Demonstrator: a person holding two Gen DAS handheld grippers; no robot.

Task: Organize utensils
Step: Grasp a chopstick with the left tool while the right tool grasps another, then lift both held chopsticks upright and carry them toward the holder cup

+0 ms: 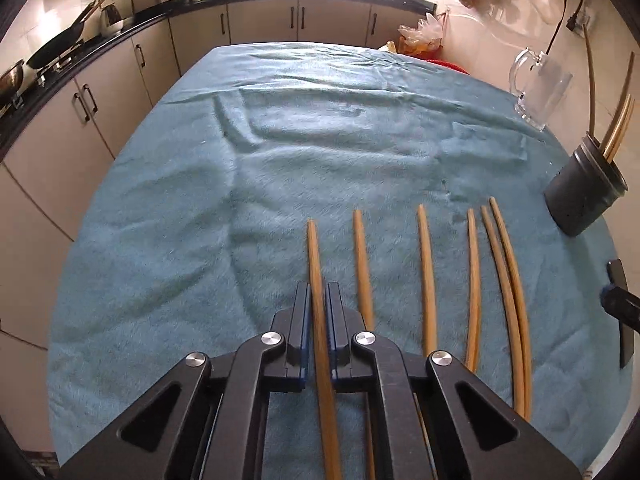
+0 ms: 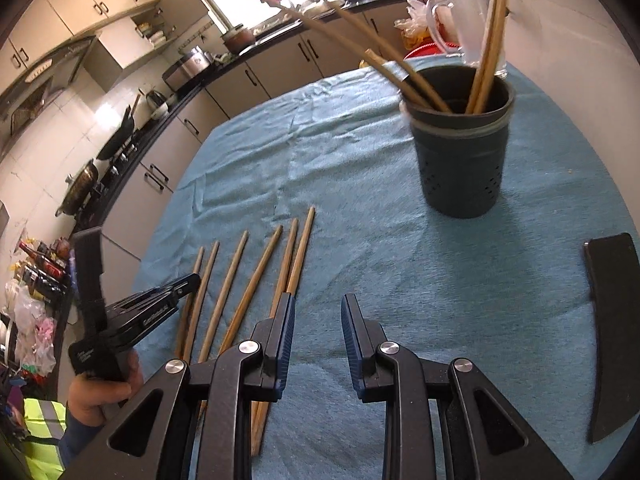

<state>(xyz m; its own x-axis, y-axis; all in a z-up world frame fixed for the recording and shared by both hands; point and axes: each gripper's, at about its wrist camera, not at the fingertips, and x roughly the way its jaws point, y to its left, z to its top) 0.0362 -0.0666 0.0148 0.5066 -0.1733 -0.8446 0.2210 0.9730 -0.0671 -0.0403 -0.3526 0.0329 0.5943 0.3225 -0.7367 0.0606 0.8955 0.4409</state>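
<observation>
Left wrist: left gripper (image 1: 318,300) jaws tight on leftmost chopstick (image 1: 314,256); right gripper (image 2: 318,312) jaws parted, empty.

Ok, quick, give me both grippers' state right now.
Left gripper: closed on the leftmost chopstick lying on the blue cloth.
Right gripper: open, holding nothing.

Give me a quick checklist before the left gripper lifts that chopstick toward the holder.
1. Left gripper shut on the leftmost chopstick: ok.
2. Only one chopstick between its pads: ok.
3. Neighbouring chopstick lies apart from the gripper: ok.
4. Black holder upright on the blue cloth: ok.
5. Room left in the holder's mouth: ok.
6. Right gripper open, holding nothing: ok.
</observation>
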